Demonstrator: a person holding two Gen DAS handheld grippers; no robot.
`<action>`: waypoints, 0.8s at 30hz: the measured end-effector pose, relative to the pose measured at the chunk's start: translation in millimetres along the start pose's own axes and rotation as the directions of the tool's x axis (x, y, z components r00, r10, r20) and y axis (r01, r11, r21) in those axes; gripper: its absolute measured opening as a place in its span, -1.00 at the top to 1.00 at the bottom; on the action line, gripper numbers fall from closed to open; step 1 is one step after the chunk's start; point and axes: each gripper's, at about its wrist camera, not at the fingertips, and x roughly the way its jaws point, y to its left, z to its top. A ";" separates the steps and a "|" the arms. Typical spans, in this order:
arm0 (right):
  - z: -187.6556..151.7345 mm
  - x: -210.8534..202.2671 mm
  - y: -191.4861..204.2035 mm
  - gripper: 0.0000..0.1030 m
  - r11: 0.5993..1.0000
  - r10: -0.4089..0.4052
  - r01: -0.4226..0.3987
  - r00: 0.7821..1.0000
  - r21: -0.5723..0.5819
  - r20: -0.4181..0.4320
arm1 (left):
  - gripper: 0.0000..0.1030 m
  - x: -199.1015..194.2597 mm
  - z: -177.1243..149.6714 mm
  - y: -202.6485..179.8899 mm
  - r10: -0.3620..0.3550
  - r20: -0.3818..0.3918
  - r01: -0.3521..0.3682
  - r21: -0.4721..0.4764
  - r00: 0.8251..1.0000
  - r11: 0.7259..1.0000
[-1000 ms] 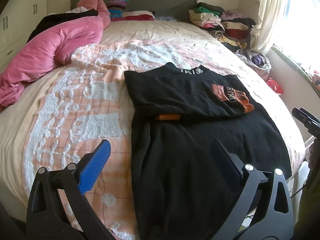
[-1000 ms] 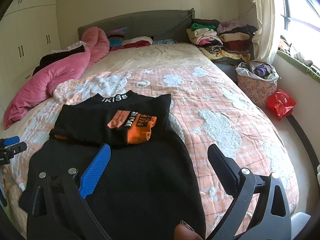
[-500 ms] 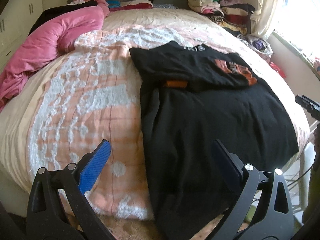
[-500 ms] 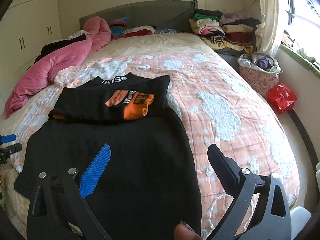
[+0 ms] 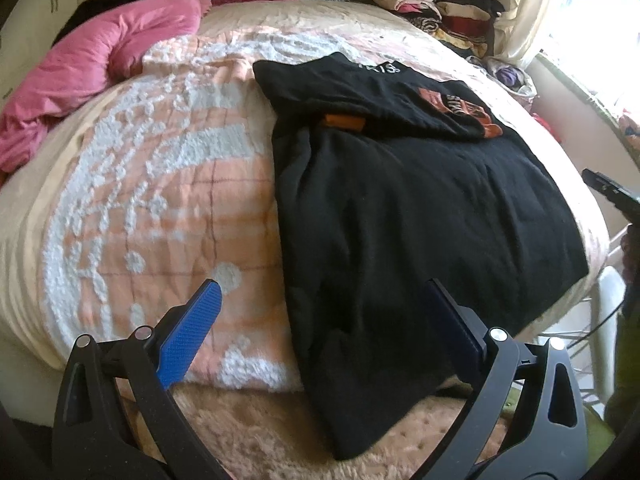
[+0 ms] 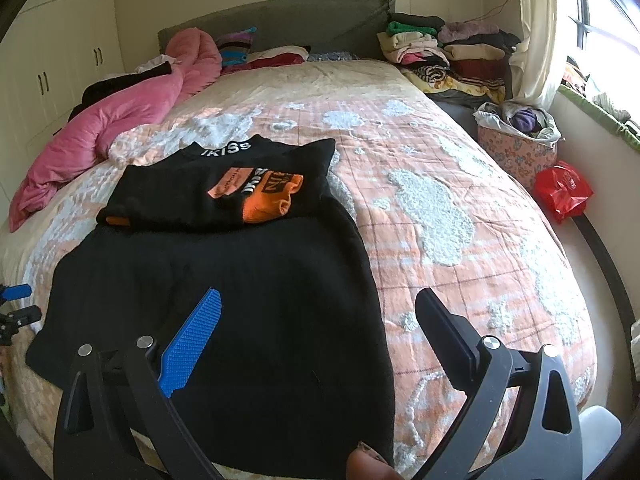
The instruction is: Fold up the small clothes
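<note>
Ahead of both sets of fingers, on the pink-and-white bedspread (image 6: 460, 216), lies the black sweater (image 6: 240, 300): its sleeves, with orange cuffs, are folded across the chest, while the lower body lies unfolded with its hem draped over the bed's near edge. The left gripper (image 5: 324, 300) and right gripper (image 6: 318, 308) both stand wide and empty above the hem. Judged roughly half done; the bottom-to-collar fold remains, though the hem corners are hard to make out.
</note>
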 end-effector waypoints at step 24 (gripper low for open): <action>-36.4 -0.4 -22.7 -0.88 0.999 0.048 -0.047 0.993 0.011 -0.111 | -0.33 9.6 -38.9 3.7 -0.182 -0.158 0.165 -0.114 0.970 0.980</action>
